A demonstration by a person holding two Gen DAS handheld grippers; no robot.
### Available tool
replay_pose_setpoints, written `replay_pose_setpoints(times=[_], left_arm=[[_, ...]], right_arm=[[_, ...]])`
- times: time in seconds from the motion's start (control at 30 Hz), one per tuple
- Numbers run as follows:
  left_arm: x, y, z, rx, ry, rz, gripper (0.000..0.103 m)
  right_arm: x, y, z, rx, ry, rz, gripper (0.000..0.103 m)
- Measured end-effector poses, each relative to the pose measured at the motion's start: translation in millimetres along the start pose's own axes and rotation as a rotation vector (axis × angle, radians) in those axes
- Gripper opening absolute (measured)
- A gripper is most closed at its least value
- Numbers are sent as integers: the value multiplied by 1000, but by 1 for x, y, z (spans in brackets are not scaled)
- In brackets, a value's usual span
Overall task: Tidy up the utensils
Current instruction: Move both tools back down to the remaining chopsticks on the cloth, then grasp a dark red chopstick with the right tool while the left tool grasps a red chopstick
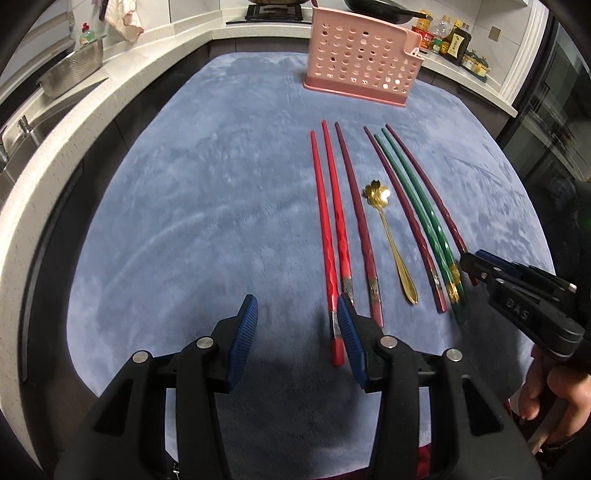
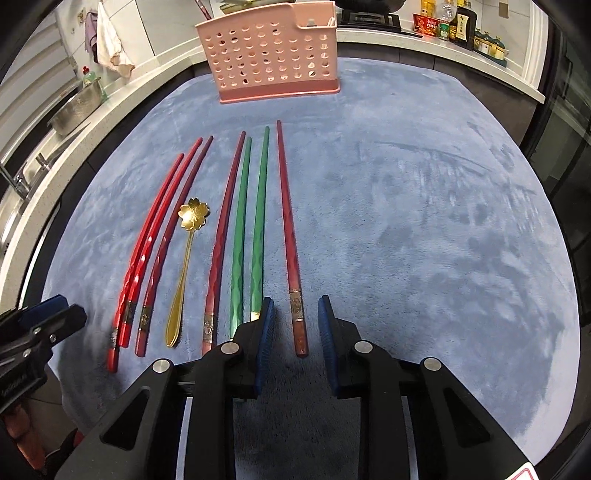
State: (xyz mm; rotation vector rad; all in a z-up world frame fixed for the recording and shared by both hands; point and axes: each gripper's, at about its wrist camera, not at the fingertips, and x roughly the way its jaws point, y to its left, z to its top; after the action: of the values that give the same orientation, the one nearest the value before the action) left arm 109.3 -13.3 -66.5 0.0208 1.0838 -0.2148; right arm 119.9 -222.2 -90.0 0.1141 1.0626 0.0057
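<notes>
Several chopsticks lie side by side on a blue mat (image 1: 207, 206): two bright red ones (image 1: 327, 236), dark red ones (image 1: 356, 221), and two green ones (image 2: 240, 236). A gold flower-bowl spoon (image 1: 391, 236) lies among them; it also shows in the right wrist view (image 2: 184, 254). A pink perforated utensil holder (image 1: 360, 59) stands at the mat's far side (image 2: 273, 55). My left gripper (image 1: 297, 321) is open and empty, just left of the red chopsticks' near ends. My right gripper (image 2: 293, 317) is open, with the rightmost dark red chopstick (image 2: 290, 240) lying between its fingers.
A white counter (image 1: 74, 107) curves around the mat's left side with a steel colander (image 1: 74, 70) and a sink tap (image 1: 26, 125). Sauce bottles (image 1: 447, 37) stand at the back right. A stove (image 1: 277, 13) sits behind the holder.
</notes>
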Motion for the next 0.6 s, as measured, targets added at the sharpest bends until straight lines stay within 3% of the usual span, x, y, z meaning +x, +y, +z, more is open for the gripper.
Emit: replay_pose_setpoints(times=[0.2, 0.6], left_arm=[[4, -3, -4, 5, 21, -18, 43], [14, -6, -9, 6, 61, -39, 43]], right_arm=[[3, 0, -3, -6, 7, -8, 8], [-7, -3, -16, 15, 25, 11, 7]])
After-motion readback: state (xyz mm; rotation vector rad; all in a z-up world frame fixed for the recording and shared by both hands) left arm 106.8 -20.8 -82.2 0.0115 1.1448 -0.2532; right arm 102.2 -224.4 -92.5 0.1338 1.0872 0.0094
